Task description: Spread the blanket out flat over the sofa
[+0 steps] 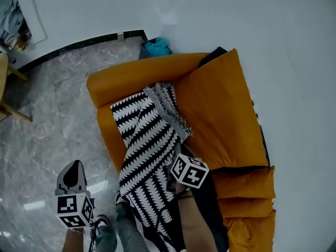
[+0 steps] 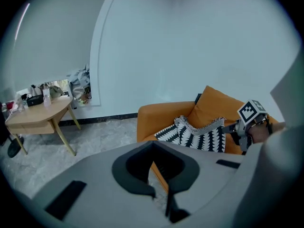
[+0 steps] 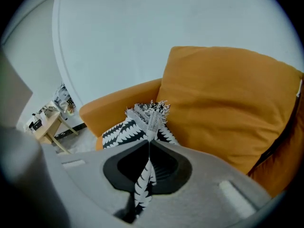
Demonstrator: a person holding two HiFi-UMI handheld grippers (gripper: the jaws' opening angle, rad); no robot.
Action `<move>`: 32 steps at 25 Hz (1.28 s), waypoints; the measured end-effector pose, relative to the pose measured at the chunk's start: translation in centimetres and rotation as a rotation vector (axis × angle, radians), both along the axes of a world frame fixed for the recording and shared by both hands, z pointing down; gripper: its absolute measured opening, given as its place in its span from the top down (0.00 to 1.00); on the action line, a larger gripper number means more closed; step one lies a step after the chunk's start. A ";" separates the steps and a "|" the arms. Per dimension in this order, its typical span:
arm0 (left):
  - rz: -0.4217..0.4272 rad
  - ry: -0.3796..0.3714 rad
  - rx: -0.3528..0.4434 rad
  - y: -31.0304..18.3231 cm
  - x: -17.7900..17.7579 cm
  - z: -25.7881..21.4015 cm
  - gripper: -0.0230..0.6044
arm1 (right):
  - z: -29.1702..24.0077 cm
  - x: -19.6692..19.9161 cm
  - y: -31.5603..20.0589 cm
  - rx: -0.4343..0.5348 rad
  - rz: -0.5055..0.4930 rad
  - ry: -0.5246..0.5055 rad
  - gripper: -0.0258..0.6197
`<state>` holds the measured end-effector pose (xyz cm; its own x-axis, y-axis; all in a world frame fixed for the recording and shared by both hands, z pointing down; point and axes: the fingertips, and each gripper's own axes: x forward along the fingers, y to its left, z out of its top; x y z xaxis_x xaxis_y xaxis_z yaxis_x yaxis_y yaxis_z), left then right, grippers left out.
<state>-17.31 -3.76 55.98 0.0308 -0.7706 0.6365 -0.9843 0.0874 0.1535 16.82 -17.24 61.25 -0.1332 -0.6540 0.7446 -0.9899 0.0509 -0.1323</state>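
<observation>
- While the right gripper (image 3: 141, 194) is clamped on a narrow fold of the blanket (image 1: 144, 140), the left gripper (image 1: 75, 164) hangs over the floor (image 1: 47, 130) with its jaws drawn together on nothing.
- We see the blanket as a long bunched band along the seat of the sofa (image 1: 131, 75), from the far armrest to the near end at the right gripper.
- Its fringed edge (image 1: 168, 106) is turned up against the back cushion (image 1: 220, 109), on the right.
- Left of the blanket, a strip of bare seat shows along the sofa's front edge.
- Most of the cushion is uncovered, and more orange cushions lie at the near right.
- We have open floor all along the sofa's left side.
- A table (image 2: 38, 115) stands well apart at the far left.
- On the right, the wall (image 1: 262, 25) sits close behind the sofa's back.
</observation>
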 end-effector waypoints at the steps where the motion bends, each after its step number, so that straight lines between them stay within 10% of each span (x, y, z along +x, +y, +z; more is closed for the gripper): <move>1: -0.007 0.000 0.006 0.3 -0.3 -0.2 0.96 | -0.4 -0.6 -0.1 0.008 -0.012 -0.002 0.94; 32: -0.258 -0.008 0.075 8.3 -9.7 -7.4 0.96 | -9.5 -21.1 -1.5 0.077 -0.405 -0.020 0.94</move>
<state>-27.04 4.56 48.55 -0.1775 -0.7976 0.5765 -0.9323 0.3238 0.1611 -4.23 -18.76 51.72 -0.4053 -0.5994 0.6903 -0.8849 0.4467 -0.1316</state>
